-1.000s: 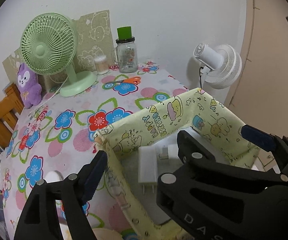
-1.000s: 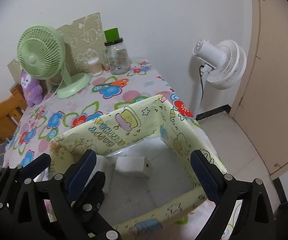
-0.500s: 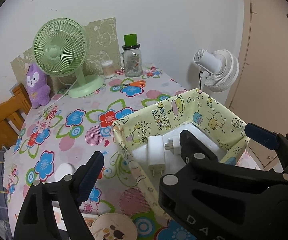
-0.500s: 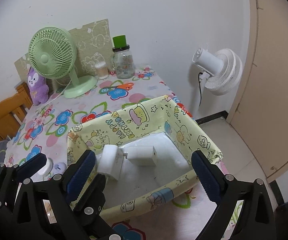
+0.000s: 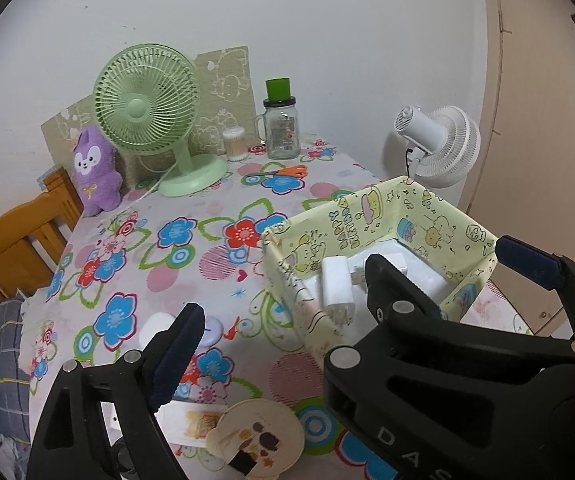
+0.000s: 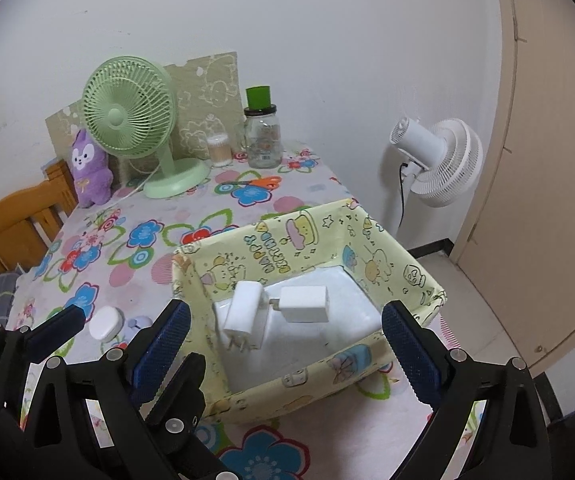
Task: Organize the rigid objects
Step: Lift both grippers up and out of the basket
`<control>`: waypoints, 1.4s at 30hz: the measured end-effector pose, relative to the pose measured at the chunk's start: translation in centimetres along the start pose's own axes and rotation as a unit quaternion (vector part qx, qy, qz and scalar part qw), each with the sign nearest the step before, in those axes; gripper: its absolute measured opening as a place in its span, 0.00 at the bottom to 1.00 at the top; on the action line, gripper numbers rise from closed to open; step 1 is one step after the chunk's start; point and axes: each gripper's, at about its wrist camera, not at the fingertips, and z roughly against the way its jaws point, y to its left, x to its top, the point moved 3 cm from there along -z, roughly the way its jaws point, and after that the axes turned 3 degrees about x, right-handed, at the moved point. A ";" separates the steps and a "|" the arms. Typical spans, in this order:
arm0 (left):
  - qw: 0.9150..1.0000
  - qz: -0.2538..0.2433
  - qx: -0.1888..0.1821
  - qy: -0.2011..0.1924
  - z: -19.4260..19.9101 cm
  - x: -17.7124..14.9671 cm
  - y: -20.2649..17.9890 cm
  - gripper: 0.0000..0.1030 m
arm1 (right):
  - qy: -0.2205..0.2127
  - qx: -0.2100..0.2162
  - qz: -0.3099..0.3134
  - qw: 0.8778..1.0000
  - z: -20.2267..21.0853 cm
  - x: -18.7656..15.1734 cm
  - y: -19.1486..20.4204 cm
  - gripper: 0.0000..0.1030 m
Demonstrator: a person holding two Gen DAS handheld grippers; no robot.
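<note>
Left wrist view: left gripper [image 5: 347,308] has just been widening its fingers, nothing between the pads, hanging over the yellow cartoon-print box [image 5: 371,216] on the flowery tabletop [image 5: 191,264]; a white charger [image 5: 337,284] leans inside. Right wrist view: right gripper [image 6: 283,342] spread wide and empty; two chargers [image 6: 303,304] lie in the box.

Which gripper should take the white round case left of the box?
Left, probably. The white round case lies beside the left gripper, whose jaws have just been opening, empty. The right gripper faces the yellow box.
</note>
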 end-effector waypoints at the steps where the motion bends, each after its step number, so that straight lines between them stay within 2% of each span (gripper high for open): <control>1: 1.000 0.000 0.001 -0.001 0.1 -0.1 0.2 0.88 | -0.002 0.000 0.002 1.000 0.2 -0.1 0.3 0.95; 27: 1.000 0.010 0.002 -0.022 3.4 -3.7 3.7 0.91 | -0.030 0.009 0.031 0.999 3.6 -2.9 5.1 0.95; 42: 0.999 0.023 0.003 -0.029 3.7 -6.5 5.7 0.92 | -0.038 0.030 0.053 0.997 3.6 -5.1 7.8 0.95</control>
